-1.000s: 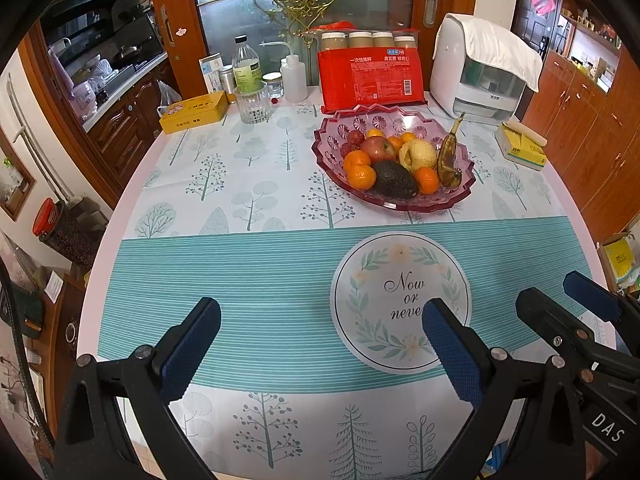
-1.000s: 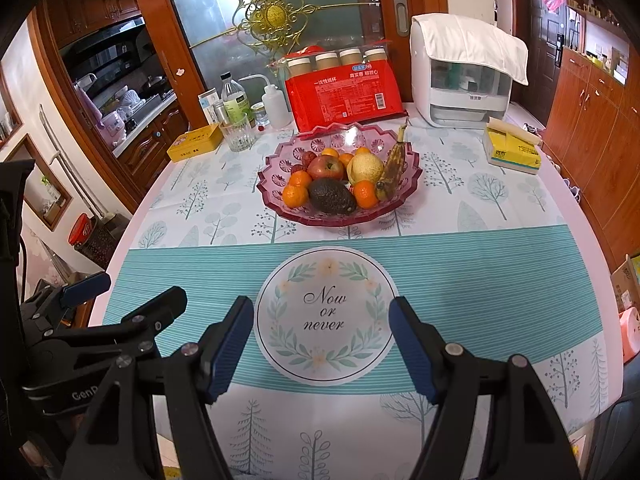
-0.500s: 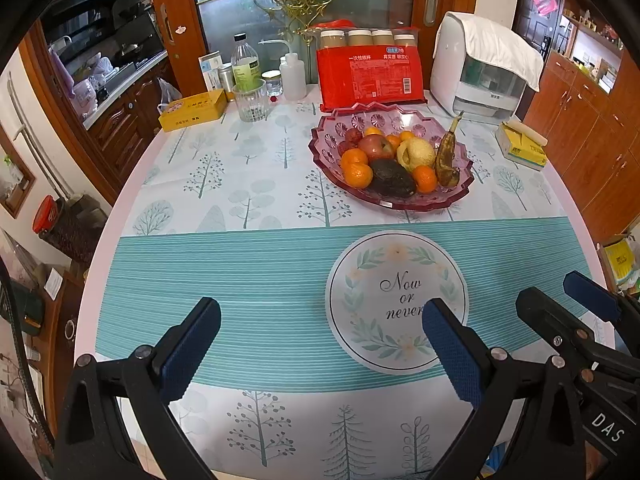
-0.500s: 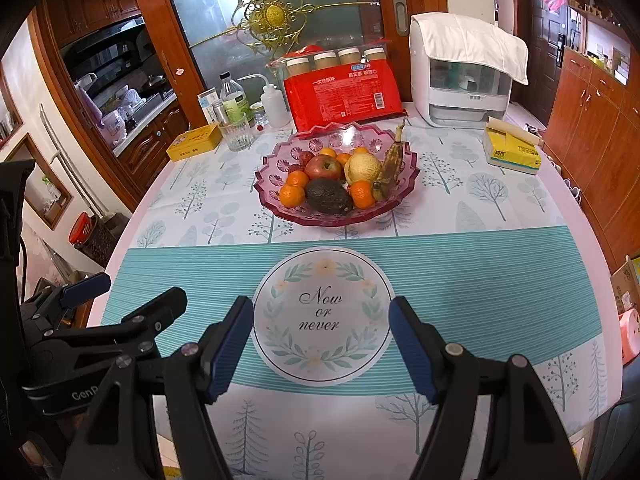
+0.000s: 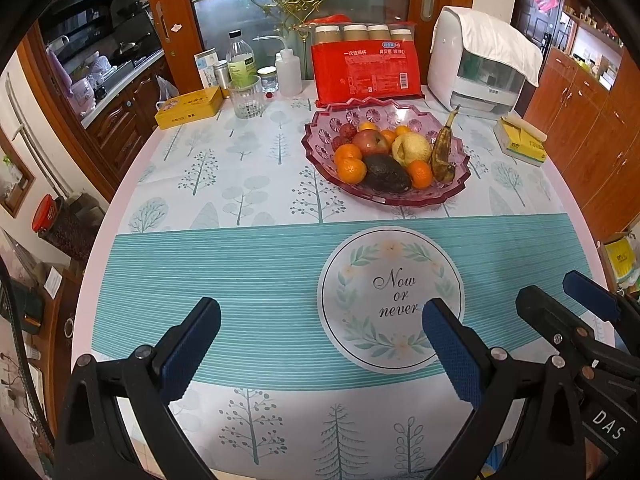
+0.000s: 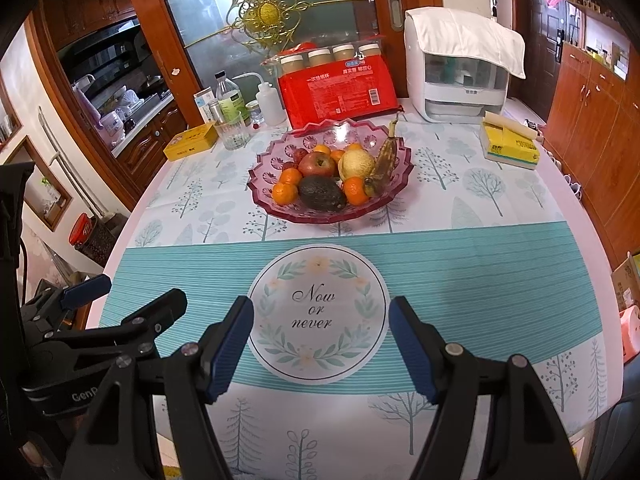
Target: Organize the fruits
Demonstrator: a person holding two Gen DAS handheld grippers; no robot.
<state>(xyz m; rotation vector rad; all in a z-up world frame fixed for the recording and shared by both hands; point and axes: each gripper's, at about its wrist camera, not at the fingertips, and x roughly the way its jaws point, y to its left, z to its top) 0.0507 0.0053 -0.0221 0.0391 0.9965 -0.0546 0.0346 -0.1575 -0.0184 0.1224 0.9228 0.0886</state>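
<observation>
We hold the left gripper (image 5: 320,340) over the near edge of the table (image 5: 240,184), its blue-padded jaws spread wide with nothing between them. Our right gripper (image 6: 320,344) hangs beside it, jaws likewise parted and empty, framing the round "Now or never" print (image 6: 316,312) on the tablecloth. In each view the other gripper shows only in part, cut off at the side.

The fruit sits toward the far edge, all inside a pink glass bowl (image 6: 276,216). We make out a red apple (image 6: 317,164), a dark avocado (image 6: 322,193) at the front, a pale yellow fruit (image 6: 356,163), a browned banana (image 6: 385,156) leaning on the right rim, and several oranges (image 6: 285,193). Small reddish fruits at the back left are half hidden behind the apple, and we cannot tell what they are.

Along the far edge stand a red package (image 6: 336,92), a white appliance (image 6: 460,76) partly draped with a cloth, a drinking glass (image 6: 231,133) and a yellow tin (image 6: 190,141). A yellow packet (image 6: 510,146) lies near the right edge.
</observation>
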